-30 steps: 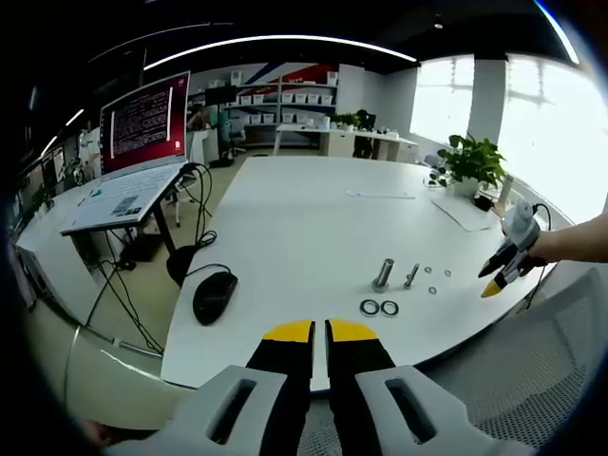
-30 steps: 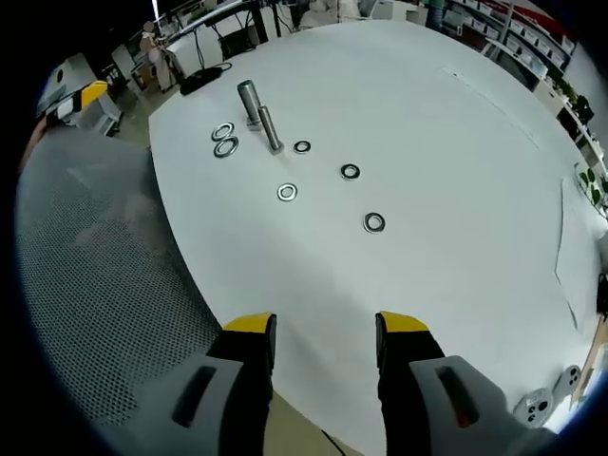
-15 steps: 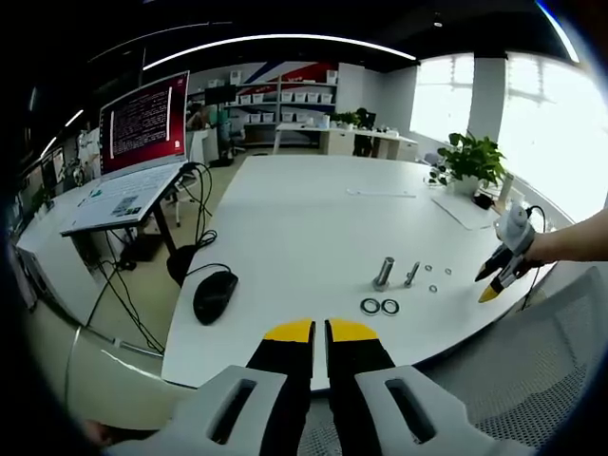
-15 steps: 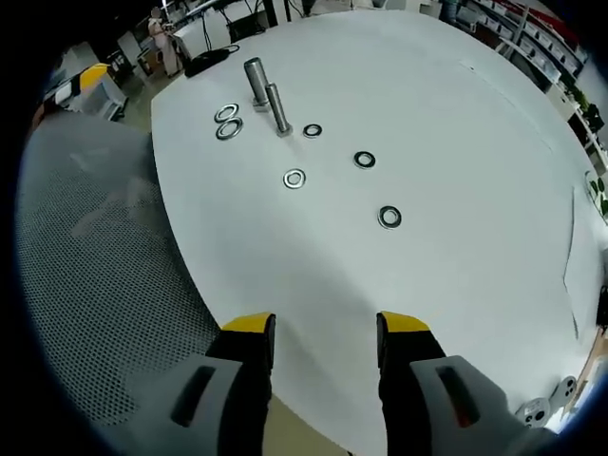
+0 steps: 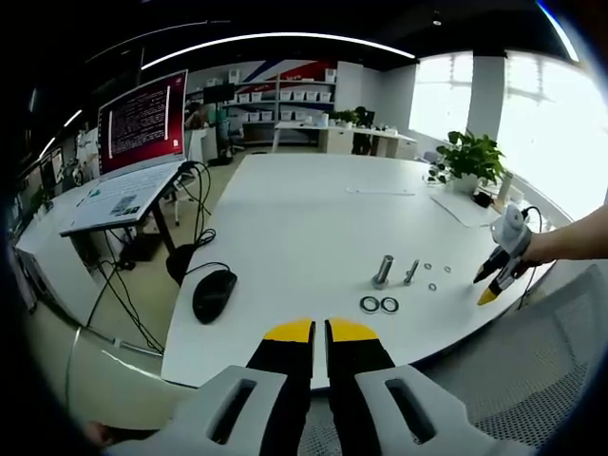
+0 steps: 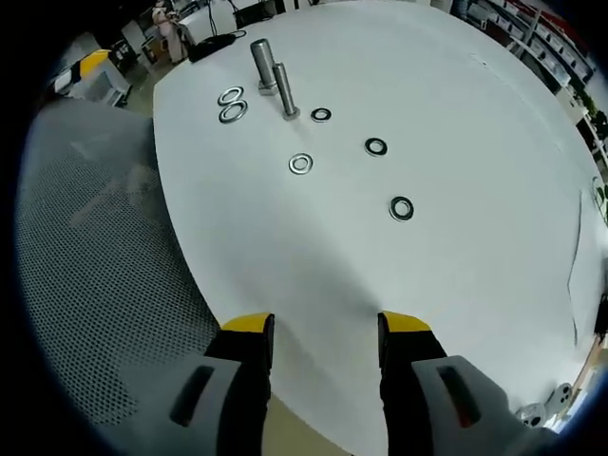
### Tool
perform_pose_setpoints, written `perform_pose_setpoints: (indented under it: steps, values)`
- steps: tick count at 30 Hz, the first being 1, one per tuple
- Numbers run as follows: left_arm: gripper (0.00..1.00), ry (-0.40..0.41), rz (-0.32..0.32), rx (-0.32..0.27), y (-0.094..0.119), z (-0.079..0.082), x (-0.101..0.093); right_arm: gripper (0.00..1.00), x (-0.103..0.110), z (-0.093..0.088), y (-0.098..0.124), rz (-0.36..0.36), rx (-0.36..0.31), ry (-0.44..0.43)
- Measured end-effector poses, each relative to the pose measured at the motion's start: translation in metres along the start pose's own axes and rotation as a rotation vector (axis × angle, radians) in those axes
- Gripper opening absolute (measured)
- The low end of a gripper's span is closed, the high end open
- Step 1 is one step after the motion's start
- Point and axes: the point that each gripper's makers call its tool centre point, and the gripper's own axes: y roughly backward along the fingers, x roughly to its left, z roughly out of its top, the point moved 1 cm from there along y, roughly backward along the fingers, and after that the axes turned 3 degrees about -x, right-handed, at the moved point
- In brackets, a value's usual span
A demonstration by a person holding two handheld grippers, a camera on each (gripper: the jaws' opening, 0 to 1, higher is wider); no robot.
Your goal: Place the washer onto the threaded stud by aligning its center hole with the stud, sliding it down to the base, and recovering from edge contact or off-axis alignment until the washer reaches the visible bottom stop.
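Washers, small flat steel rings (image 6: 300,163), lie loose on the round white desk (image 6: 456,123) near two upright grey metal studs (image 6: 282,90). Right tool (image 6: 319,328) hovers wide and empty (over the desk's near edge); left tool (image 5: 319,331) is narrow, holding nothing.

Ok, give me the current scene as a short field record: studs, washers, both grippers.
studs: two upright on the white table, thick stud, thin stud
washers: pair of large washers beside the studs; four small washers loose, none on a stud
right gripper: open, empty, over the table edge
left gripper: shut, empty, back from the table
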Motion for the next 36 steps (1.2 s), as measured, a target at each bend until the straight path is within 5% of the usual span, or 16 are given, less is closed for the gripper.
perform_pose_setpoints:
  steps: [18, 27, 36]
  values:
    - [0.02, 0.0, 0.002, 0.001, 0.0, 0.0, 0.0, 0.46, 0.003, 0.001, 0.003, 0.0, 0.004, 0.01]
    - [0.02, 0.0, 0.003, 0.003, 0.0, 0.0, 0.0, 0.44, -0.005, -0.003, -0.001, -0.02, 0.102, 0.166]
    - [0.02, 0.0, 0.001, 0.0, -0.001, 0.0, 0.0, 0.44, -0.007, -0.004, -0.002, -0.016, 0.139, 0.169]
